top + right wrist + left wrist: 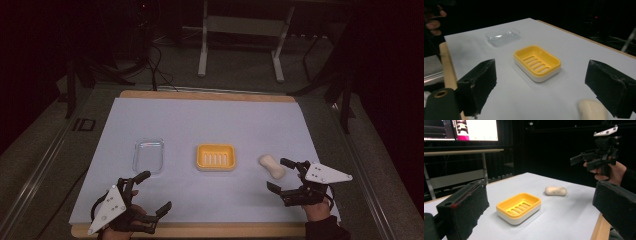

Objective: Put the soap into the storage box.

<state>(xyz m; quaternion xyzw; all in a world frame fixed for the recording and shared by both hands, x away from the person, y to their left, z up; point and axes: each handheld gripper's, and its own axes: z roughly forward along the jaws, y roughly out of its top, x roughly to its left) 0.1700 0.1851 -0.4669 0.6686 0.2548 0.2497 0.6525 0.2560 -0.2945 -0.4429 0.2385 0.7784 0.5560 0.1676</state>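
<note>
A yellow soap dish sits at the middle of the white mat. A cream bar of soap lies to its right. A clear plastic lid lies to its left. My right gripper hovers open just right of the soap, with nothing between its jaws; the soap lies by its right jaw. My left gripper is open near the mat's front left corner, pointing toward the dish, with nothing in it.
The white mat covers a wooden board on a dark table. A white metal stand is behind the table. Monitors glow in the left gripper view.
</note>
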